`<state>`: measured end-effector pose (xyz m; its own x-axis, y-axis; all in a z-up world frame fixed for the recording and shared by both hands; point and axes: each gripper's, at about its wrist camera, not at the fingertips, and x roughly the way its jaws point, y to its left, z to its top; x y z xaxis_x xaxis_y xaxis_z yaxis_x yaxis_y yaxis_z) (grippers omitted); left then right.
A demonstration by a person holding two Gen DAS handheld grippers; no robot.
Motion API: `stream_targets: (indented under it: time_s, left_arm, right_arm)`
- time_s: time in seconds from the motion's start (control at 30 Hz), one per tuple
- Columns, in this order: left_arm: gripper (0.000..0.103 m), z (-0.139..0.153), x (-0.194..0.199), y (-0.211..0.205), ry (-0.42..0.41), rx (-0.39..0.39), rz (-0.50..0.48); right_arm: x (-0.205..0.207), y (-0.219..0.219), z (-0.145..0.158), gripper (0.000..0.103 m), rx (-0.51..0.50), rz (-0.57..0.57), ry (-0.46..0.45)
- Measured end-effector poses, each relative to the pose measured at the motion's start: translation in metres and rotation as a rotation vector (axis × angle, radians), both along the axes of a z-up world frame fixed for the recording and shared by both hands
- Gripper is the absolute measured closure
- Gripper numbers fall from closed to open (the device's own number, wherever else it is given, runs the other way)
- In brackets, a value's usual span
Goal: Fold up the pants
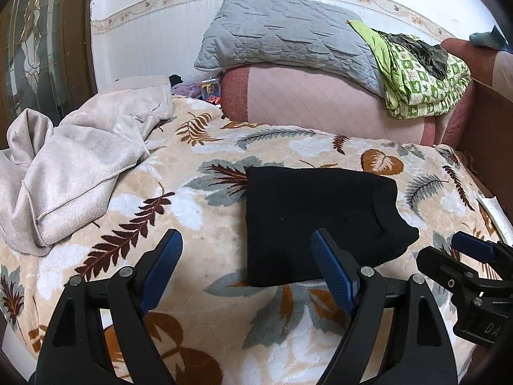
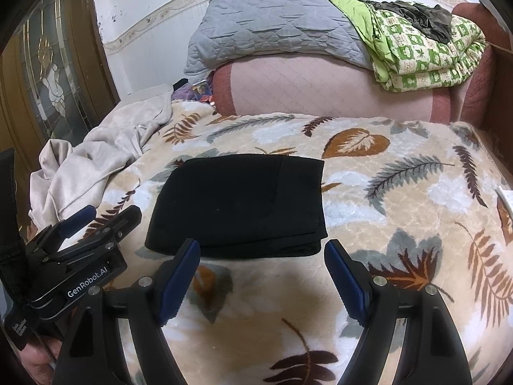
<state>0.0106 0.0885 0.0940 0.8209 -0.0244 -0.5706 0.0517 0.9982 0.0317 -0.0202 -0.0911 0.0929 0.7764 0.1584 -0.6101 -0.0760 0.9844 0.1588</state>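
The black pants (image 1: 320, 221) lie folded into a compact rectangle on the leaf-patterned blanket (image 1: 198, 211); they also show in the right wrist view (image 2: 237, 205). My left gripper (image 1: 247, 250) is open and empty, hovering just in front of the pants' near left edge. My right gripper (image 2: 263, 256) is open and empty, hovering just in front of the pants' near edge. Each gripper shows in the other's view, the right one (image 1: 471, 256) at the right edge and the left one (image 2: 96, 221) at the left.
A crumpled beige garment (image 1: 73, 166) lies at the blanket's left. At the back stand a pink bolster (image 1: 320, 96), a grey quilted pillow (image 1: 288, 35) and a green patterned quilt (image 1: 423, 77). A wooden door (image 1: 38, 48) is at the left.
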Motion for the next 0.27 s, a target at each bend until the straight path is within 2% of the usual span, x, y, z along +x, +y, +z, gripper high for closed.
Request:
stream_targets:
  time_s: [0.1,0.27]
  left_arm:
    - [0.020,0.0001,-0.0021,-0.0002,-0.022,0.005,-0.004]
    - [0.019,0.0033,-0.0047,-0.0040,0.013,-0.023,-0.020]
  right_arm:
    - [-0.0009,0.0005,0.0000,0.022,0.003,0.004,-0.003]
    - [-0.0081,-0.0066,0.0060,0.022,0.009,-0.001,-0.019]
